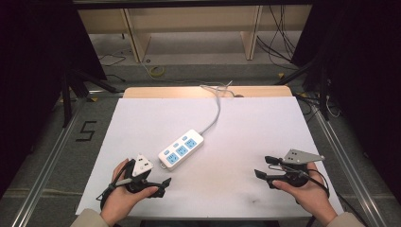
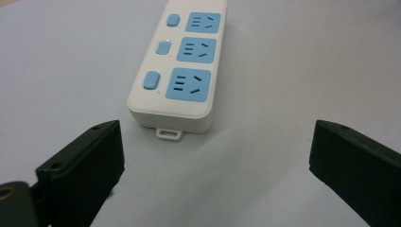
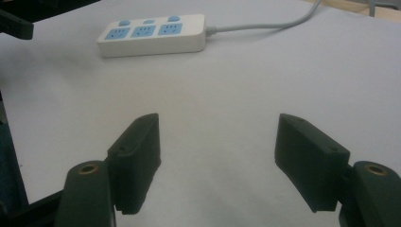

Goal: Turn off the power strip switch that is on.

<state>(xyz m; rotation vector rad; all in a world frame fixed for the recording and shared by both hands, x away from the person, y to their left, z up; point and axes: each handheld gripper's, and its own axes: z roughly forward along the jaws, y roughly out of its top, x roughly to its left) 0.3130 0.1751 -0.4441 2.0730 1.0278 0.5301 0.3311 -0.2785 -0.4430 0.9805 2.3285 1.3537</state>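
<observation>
Both hands come in from the bottom edge of the high view, forearms cut off by the frame. Left tool (image 1: 163, 185) sits near the desk's front-left, held low w/ its grey plate on top; right tool (image 1: 264, 167) sits front-right, well apart from it. Jaws on both stand wide, nothing btwn them, pads clear of everything.

Power strip (image 1: 181, 149) lies approx. mid-desk, slightly left of centre, set diagonally. White body, three blue sockets, three small blue switches beside them. Its near end is just beyond the left tool, not touching. In the left gripper view the strip (image 2: 178, 71) fills the upper middle, near end w/ a small hanging tab facing the jaws; far end is cut off by the top edge. Socket slots are readable on the nearest one, softer on the farther ones.

Cord (image 1: 215, 111) runs from the strip's far end toward the desk's back edge, curves, then bunches at the rim; where it goes after that is hard to make out.

Right gripper view: strip (image 3: 151, 34) lies far off at upper left, side-on, cord leaving right and clipped by the frame. Dark part of the left tool pokes in at top-left, mostly cut off.

White sheet (image 1: 246, 137) covers the desk; bare wood strip shows at the back.
</observation>
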